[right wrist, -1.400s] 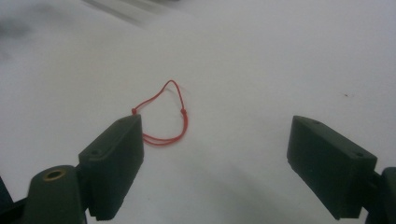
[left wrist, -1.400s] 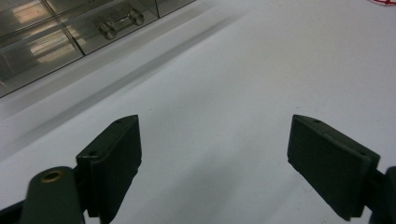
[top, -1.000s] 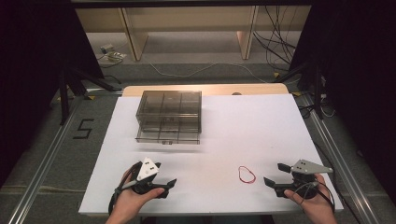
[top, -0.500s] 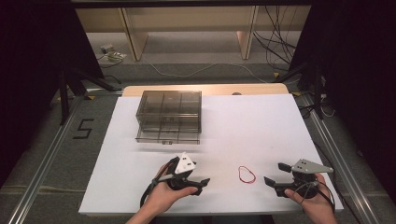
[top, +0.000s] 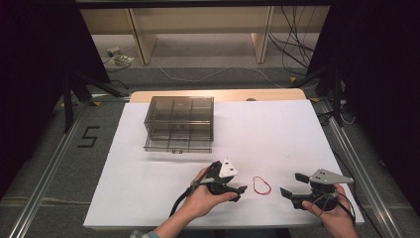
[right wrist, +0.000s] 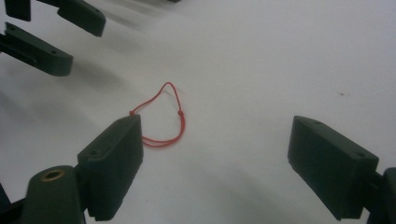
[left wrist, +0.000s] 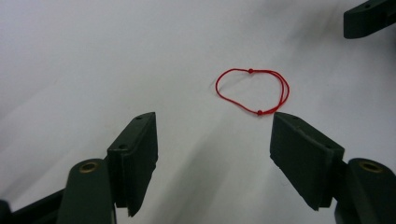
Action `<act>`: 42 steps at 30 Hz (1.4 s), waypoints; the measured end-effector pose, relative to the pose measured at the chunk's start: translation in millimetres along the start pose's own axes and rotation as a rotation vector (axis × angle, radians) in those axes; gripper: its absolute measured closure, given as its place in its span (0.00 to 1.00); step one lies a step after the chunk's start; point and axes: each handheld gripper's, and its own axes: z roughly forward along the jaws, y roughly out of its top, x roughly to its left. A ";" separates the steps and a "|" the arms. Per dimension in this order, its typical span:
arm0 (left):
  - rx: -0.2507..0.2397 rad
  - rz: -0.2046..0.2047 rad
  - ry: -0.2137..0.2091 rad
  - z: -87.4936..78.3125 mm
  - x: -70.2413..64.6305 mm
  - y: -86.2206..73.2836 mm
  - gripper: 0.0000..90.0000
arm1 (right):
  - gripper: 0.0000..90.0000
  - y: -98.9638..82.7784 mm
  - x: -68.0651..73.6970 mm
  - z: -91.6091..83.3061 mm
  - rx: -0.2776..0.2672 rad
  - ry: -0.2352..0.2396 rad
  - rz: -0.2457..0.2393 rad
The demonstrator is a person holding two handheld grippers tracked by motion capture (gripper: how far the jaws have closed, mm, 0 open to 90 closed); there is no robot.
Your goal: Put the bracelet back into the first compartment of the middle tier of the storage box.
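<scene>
Just left of the red string loop (top: 262,186), the left claw (top: 236,187) sat low over the white worktop (top: 277,134), having travelled there from the near-left part of the sheet, where it was a second before; half a second before, it was about halfway along that path. Its jaws stood spread apart and grasped nothing. In the left gripper view the left claw (left wrist: 212,154) faced the loop (left wrist: 252,91), which lay flat on the sheet just beyond the jaw tips and a little toward the right-hand jaw, not touching either.

The loop itself lay where it had been all along, near the front edge of the worktop, between the two claws. The right claw (top: 292,185) had not shifted: it rested to the right of the loop, jaws spread and released, held in the person's right hand (top: 329,210). In the right gripper view the right claw (right wrist: 212,168) had the loop (right wrist: 161,116) just beside its left-hand jaw, whose tip hid a small part of the string.

Well beyond the loop, toward the far left of the sheet, stood a smoky clear drawer box (top: 179,124) with divided compartments. Nothing lay between the left claw and the loop.
</scene>
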 end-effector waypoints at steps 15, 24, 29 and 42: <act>0.045 0.028 0.002 49.3 -2.9 27.6 0.42 | 0.21 -0.1 -0.6 -0.1 -0.006 0.004 0.002; 0.030 0.126 -0.009 70.8 -3.4 41.4 0.44 | 0.21 -0.1 -1.7 -0.9 -0.004 0.004 0.000; 0.061 0.157 -0.049 76.8 -3.7 40.7 0.43 | 0.21 -0.5 -2.2 -0.9 -0.010 0.005 0.003; 0.086 0.145 -0.094 85.9 -0.1 36.2 0.42 | 0.21 -0.2 -1.4 -1.2 -0.006 0.004 0.008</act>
